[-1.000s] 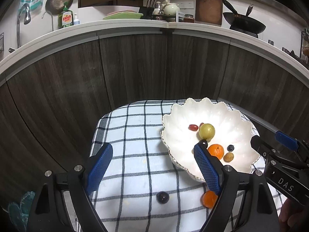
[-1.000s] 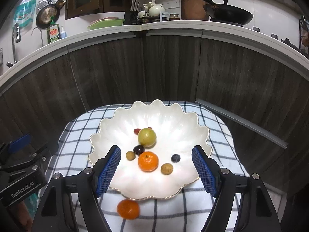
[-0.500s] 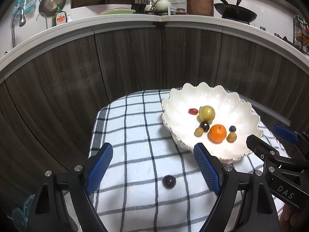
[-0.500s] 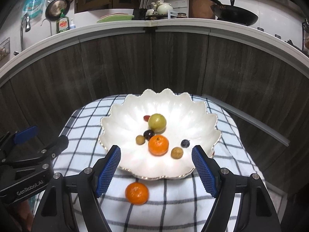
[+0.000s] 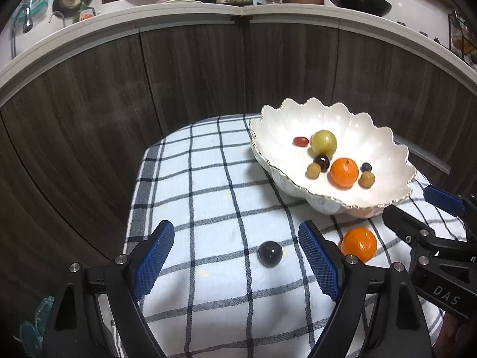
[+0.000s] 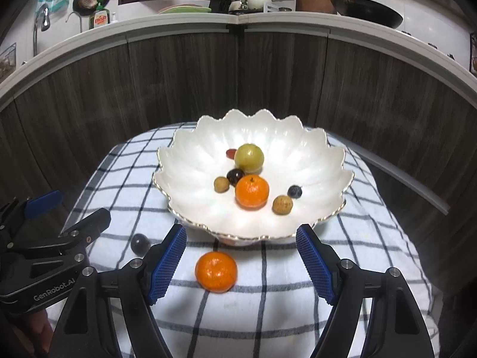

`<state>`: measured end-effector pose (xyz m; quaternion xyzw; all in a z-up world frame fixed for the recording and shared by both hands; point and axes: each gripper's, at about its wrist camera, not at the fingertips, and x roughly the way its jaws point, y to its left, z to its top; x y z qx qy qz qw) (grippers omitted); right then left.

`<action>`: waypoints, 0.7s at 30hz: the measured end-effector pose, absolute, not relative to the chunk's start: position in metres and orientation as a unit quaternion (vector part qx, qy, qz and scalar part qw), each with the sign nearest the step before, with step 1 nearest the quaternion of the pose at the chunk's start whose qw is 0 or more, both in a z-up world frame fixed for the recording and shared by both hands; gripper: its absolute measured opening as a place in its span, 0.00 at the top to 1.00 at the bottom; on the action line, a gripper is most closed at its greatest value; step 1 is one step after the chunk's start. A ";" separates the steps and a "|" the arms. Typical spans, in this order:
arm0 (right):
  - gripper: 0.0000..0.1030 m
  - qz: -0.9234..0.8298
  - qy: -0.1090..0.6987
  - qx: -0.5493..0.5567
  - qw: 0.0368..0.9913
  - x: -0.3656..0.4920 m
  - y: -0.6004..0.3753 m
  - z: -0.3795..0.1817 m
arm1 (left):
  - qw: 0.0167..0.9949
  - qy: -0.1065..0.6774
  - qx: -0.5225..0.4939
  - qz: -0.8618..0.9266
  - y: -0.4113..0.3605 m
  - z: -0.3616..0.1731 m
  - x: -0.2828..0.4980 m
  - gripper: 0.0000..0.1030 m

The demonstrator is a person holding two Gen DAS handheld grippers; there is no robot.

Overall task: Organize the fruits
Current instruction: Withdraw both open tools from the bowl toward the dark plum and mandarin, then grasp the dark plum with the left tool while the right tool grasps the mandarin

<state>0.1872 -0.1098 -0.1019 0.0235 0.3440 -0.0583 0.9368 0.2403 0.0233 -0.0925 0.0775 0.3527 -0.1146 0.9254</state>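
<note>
A white scalloped bowl (image 5: 384, 146) (image 6: 190, 179) stands on a checked cloth and holds an orange (image 6: 252, 191), a green fruit (image 6: 249, 157) and several small fruits. A loose orange (image 6: 216, 271) (image 5: 358, 244) and a dark grape (image 5: 270, 254) (image 6: 140, 243) lie on the cloth in front of the bowl. My left gripper (image 5: 237, 261) is open, with the grape between its fingers a little ahead. My right gripper (image 6: 241, 264) is open, with the loose orange between its fingers.
The checked cloth (image 5: 208, 179) covers a small table with edges close on the left and front. Dark wood cabinet panels (image 6: 179, 83) rise behind it. Each gripper shows at the side of the other's view, left gripper (image 6: 44, 247), right gripper (image 5: 432, 238).
Both grippers have drawn back and up from the bowl. The loose orange and the dark grape now sit farther ahead between the open fingers. No fruit has moved.
</note>
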 end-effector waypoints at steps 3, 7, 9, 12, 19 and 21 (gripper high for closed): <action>0.25 -0.056 0.353 0.022 0.934 0.187 -0.108 -0.110 | 0.922 0.359 0.082 -0.124 0.022 -0.101 0.241 0.17; 0.25 -0.052 0.362 0.017 0.931 0.187 -0.104 -0.121 | 0.917 0.364 0.093 -0.131 0.021 -0.112 0.243 0.17; 0.25 -0.052 0.366 0.016 0.929 0.187 -0.103 -0.126 | 0.915 0.366 0.097 -0.136 0.019 -0.116 0.243 0.17; 0.25 -0.051 0.370 0.016 0.928 0.187 -0.103 -0.131 | 0.913 0.369 0.102 -0.143 0.016 -0.123 0.245 0.17; 0.25 -0.038 0.382 0.021 0.923 0.192 -0.100 -0.143 | 0.903 0.391 0.097 -0.150 0.014 -0.139 0.253 0.24; 0.25 -0.035 0.385 0.020 0.922 0.194 -0.099 -0.146 | 0.901 0.396 0.095 -0.152 0.013 -0.142 0.256 0.25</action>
